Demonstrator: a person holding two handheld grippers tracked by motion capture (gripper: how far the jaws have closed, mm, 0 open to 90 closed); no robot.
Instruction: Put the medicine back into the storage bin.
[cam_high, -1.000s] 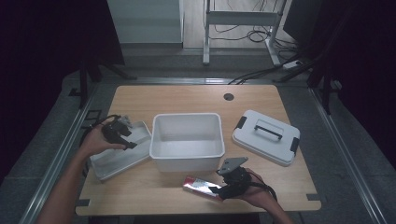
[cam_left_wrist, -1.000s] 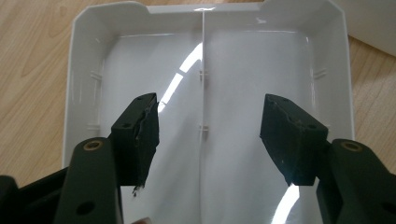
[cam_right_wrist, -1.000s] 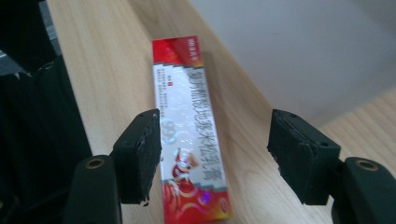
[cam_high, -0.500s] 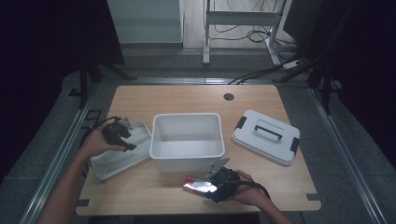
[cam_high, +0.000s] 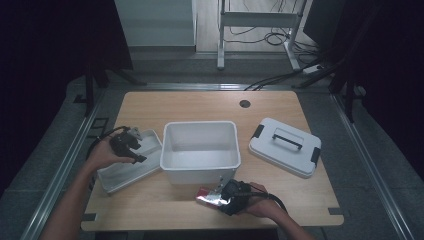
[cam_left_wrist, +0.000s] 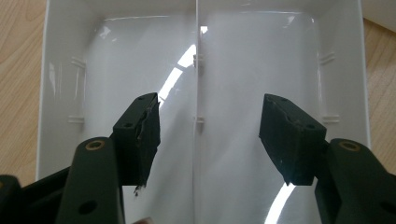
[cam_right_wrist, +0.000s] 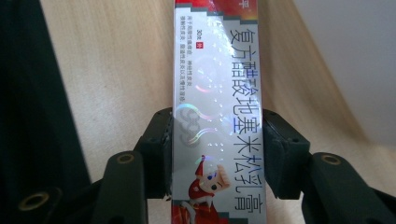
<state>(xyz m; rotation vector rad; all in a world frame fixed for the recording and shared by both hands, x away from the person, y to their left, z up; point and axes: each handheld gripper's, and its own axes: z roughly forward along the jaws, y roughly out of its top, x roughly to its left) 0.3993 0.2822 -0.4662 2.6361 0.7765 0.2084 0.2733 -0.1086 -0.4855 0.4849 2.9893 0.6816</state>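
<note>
The right gripper (cam_right_wrist: 217, 154) clamps a silver and red carton (cam_right_wrist: 217, 93) lying on the wooden table (cam_high: 200, 105), just in front of the white bin (cam_high: 200, 150). The left gripper (cam_left_wrist: 208, 135), jaws spread, hovers over the 2-compartment tray (cam_left_wrist: 60, 93).

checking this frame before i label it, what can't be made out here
- Silver box, right gripper view: both ends cut off by the frame; fine print too small.
- Right gripper, high view: its tips are masked by the hand and body.
- White bin, high view: outer front wall foreshortened, floor partly shadowed.
</note>
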